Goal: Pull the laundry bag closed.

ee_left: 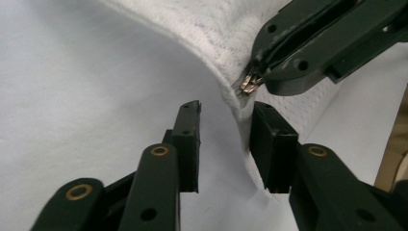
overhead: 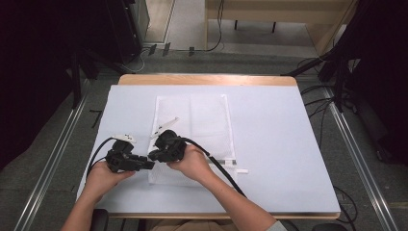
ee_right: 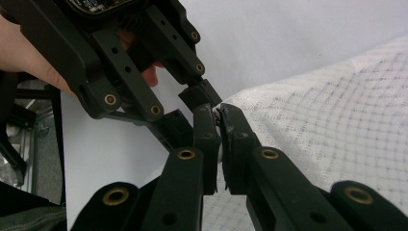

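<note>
No legible text, label, brand, number or sign is showing on any surface. A dark panel with pale markings is sitting on the body of the left gripper (ee_right: 192, 103), at about 11 o'clock in the right gripper view, but its marks are reading only as blurred specks. The white mesh bag (overhead: 192, 125) and the white table cover (overhead: 269, 144) are carrying no printing that can be made out.
</note>
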`<action>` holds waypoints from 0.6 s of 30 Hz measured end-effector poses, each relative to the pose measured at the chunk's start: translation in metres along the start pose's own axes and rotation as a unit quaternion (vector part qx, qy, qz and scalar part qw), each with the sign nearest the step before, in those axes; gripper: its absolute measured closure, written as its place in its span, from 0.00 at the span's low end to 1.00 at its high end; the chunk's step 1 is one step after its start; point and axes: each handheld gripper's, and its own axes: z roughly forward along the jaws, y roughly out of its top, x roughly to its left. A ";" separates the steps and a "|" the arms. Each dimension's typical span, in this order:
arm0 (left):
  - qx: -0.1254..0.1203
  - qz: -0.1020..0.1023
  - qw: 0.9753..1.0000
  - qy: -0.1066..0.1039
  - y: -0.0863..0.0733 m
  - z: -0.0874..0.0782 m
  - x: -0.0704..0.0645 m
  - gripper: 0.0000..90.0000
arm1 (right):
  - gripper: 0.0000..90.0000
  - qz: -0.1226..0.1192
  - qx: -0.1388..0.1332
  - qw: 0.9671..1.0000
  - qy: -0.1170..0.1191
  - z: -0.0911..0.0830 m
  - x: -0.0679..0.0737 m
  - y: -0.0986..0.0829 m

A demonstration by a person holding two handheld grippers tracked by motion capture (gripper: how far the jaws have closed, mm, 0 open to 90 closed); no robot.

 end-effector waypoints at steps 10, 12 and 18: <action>0.002 0.020 1.000 -0.005 0.001 0.002 0.000 0.83 | 0.98 -0.001 0.005 1.000 0.010 0.003 -0.001 -0.002; 0.001 0.023 1.000 -0.003 0.001 0.002 -0.001 0.85 | 0.98 0.000 0.004 1.000 0.010 0.003 -0.001 -0.002; 0.003 0.019 1.000 -0.004 0.002 0.001 -0.001 0.97 | 0.98 0.003 0.005 1.000 0.013 0.003 -0.001 -0.002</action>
